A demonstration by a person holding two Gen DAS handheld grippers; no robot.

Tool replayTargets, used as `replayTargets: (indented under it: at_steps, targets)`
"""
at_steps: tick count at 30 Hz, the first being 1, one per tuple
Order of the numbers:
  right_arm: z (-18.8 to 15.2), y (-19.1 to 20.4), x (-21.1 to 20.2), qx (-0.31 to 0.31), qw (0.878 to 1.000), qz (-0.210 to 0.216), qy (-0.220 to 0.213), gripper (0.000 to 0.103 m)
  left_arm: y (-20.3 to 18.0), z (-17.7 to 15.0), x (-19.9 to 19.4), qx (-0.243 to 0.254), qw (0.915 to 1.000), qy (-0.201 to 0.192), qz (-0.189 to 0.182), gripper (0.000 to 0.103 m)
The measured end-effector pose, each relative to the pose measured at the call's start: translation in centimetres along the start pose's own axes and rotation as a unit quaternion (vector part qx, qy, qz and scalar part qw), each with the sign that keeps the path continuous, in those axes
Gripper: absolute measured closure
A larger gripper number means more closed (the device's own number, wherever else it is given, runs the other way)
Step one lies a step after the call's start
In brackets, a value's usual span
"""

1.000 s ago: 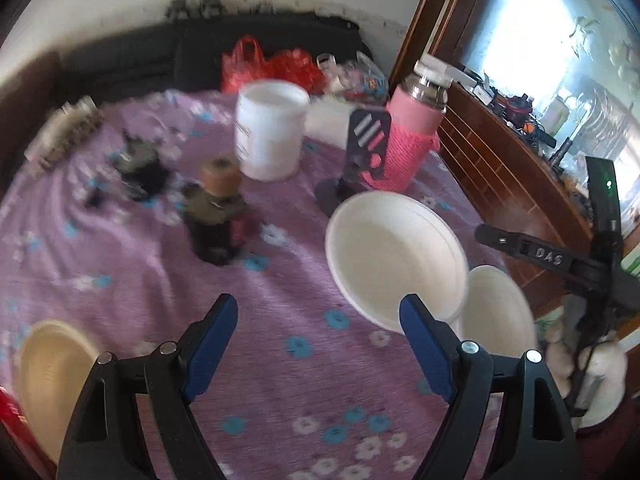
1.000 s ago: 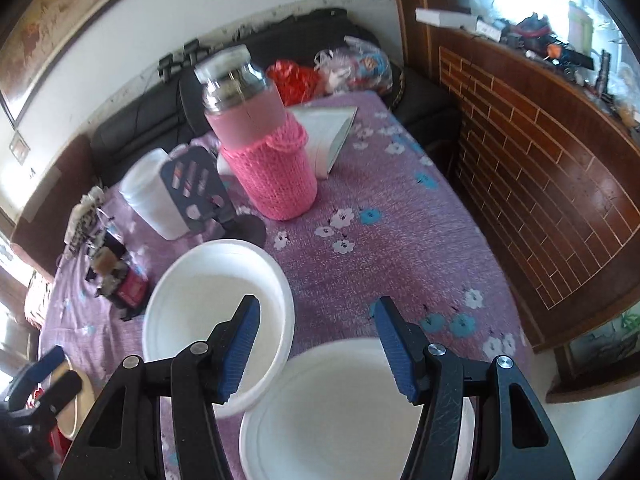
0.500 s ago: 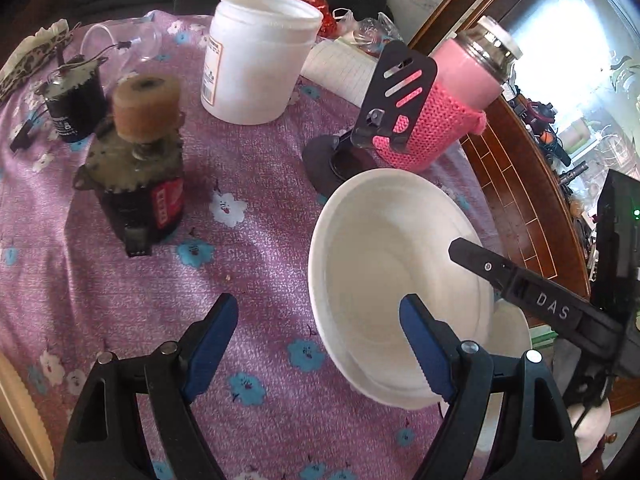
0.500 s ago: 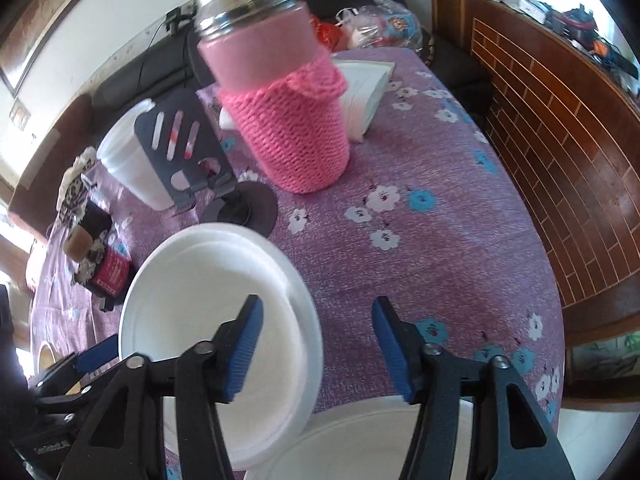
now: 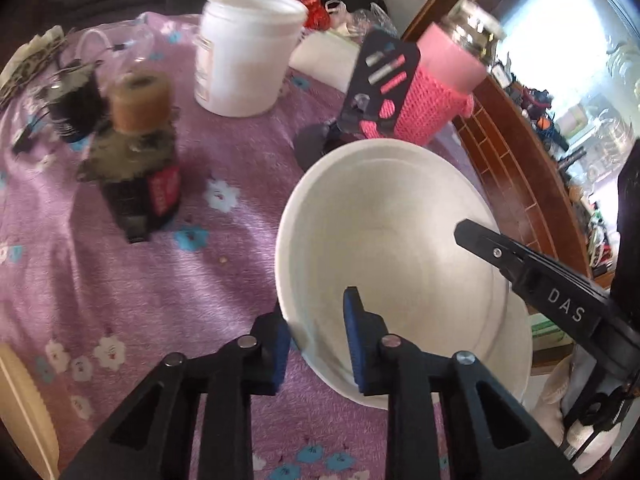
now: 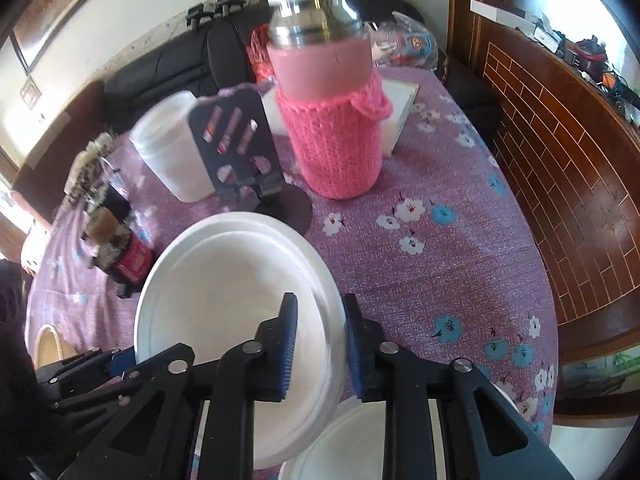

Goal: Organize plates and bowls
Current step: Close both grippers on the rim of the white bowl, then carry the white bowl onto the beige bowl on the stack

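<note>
Left wrist view: the left gripper (image 5: 316, 344) fills the bottom centre, its blue-padded fingers (image 5: 354, 344) closing on the near rim of a smooth, round white bowl (image 5: 384, 248) that sits right of centre; one pad is inside the rim, the other outside, and they look pressed on it. The bowl lies on a surface (image 5: 132, 288) covered in purple cloth printed with small white and blue flowers. A black arm of the right gripper (image 5: 532, 276) reaches over the bowl's far right edge. Behind the bowl stand a flask in a pink knitted sleeve (image 5: 436, 88), a black slotted stand (image 5: 380, 80) on a round base, a white plastic tub (image 5: 244, 52) and, blurred at left, a dark bottle (image 5: 136, 164) with a tan cap. A ribbed cream dish (image 5: 20, 400) shows at the lower left edge. Bare cloth lies open left of the bowl.

Right wrist view: the right gripper (image 6: 318, 344) has its fingers (image 6: 286, 344) closing on the right rim of the same bowl (image 6: 224, 304), the rim between the pads. A second white plate (image 6: 352, 432), smooth and round, lies partly under the gripper at the bottom, just beside the bowl. The surface (image 6: 460, 248) curves to its edge at the right, with open cloth there. In all, two white dishes and one cream dish are visible.
</note>
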State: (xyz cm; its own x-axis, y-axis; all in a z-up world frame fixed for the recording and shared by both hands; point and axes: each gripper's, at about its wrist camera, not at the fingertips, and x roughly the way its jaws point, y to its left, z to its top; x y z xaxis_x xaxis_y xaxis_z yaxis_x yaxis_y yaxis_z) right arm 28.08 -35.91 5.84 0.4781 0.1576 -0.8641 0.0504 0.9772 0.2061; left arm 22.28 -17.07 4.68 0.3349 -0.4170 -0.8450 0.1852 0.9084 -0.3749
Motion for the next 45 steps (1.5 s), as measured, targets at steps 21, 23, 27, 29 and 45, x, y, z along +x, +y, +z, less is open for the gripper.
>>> replayTargets:
  at_steps: [21,23,27,29,45]
  targets:
    - [-10.2,7.1,-9.6,-0.029,0.997,0.045,-0.053,0.084,3.8,-10.1,-12.4,-0.012,0.9963,-0.085,-0.002,0.083]
    - [-11.3,8.0,-10.4,-0.031,0.997,0.053,-0.055,0.084,4.5,-11.4,-13.9,-0.015,0.9948,-0.101,-0.002,0.083]
    - [-13.3,10.0,-12.1,-0.039,0.995,0.072,-0.061,0.084,5.9,-13.4,-16.4,-0.028,0.9918,-0.125,-0.003,0.083]
    - [-14.2,11.4,-13.0,-0.047,0.994,0.078,-0.068,0.084,6.7,-14.3,-17.5,-0.036,0.9902,-0.135,-0.007,0.083]
    - [-19.9,22.9,-15.4,-0.095,0.980,0.162,-0.072,0.083,15.0,-23.0,-27.8,-0.125,0.9566,-0.262,0.021,0.083]
